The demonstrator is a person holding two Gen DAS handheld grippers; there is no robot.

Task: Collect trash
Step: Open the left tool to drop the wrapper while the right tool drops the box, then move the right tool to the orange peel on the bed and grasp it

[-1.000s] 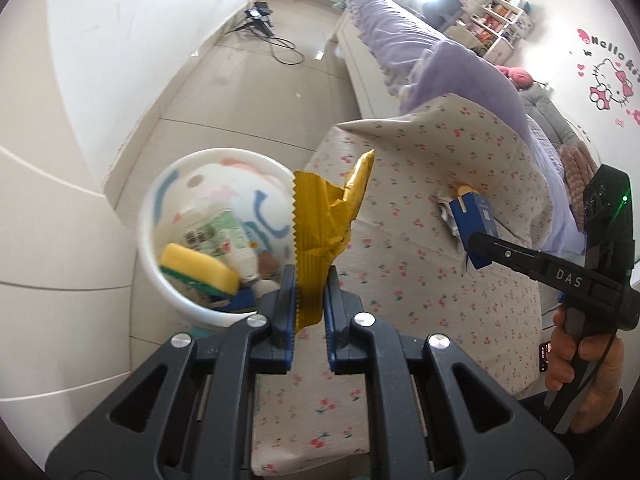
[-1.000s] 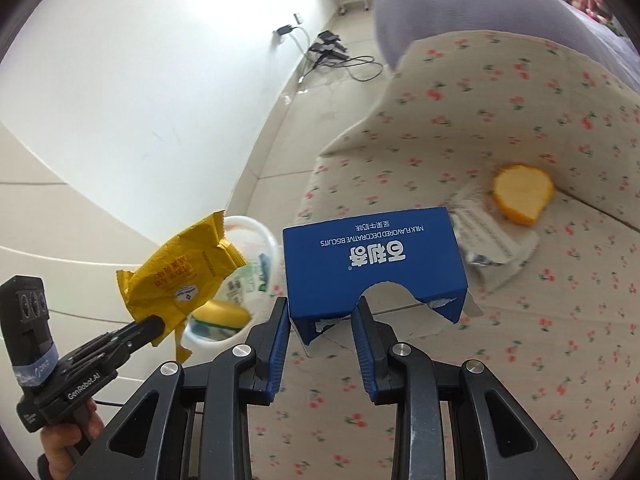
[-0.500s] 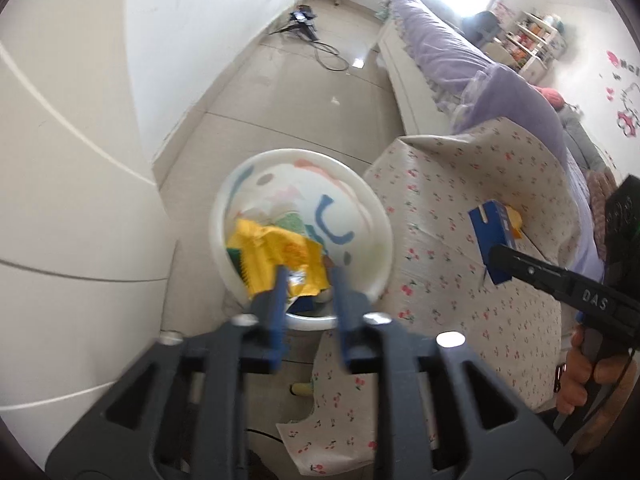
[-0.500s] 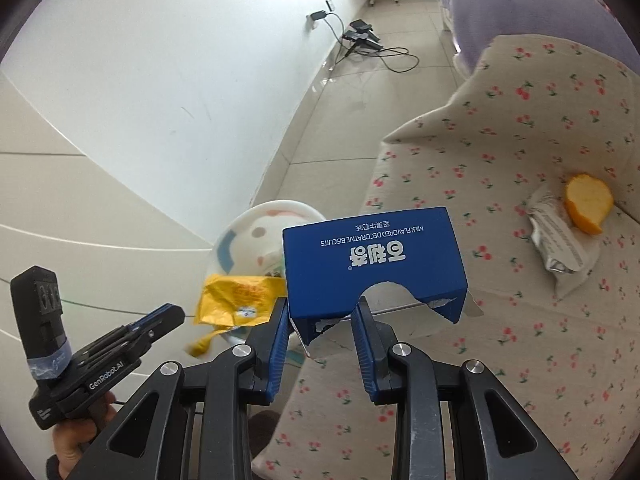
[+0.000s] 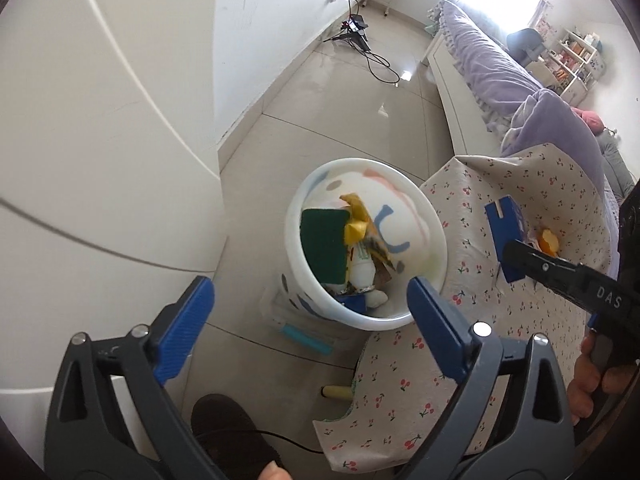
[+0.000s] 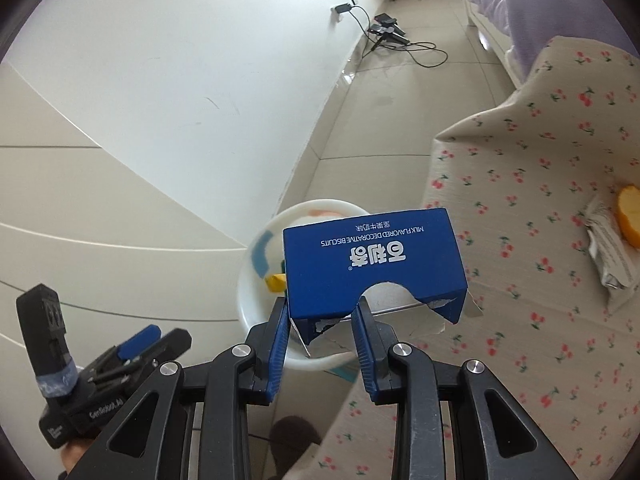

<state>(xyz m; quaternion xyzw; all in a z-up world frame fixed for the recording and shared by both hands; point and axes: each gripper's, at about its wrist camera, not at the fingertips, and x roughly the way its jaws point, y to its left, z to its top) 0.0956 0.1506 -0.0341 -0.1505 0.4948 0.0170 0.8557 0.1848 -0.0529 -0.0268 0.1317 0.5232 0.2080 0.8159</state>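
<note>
Your left gripper [image 5: 310, 302] is tilting steeply downward and its jaws are swinging open with nothing between them. Your right gripper [image 6: 322, 312] is angling down too, pads pinching the torn edge of the blue biscuit box [image 6: 372, 264], while your right hand [image 5: 596, 380] is wrapping around its handle.

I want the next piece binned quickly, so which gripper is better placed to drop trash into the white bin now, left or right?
Right. The right gripper is shut on the blue biscuit box, carried right by the white bin. The left gripper is over the bin, but its jaws are opening with nothing between them.
</note>
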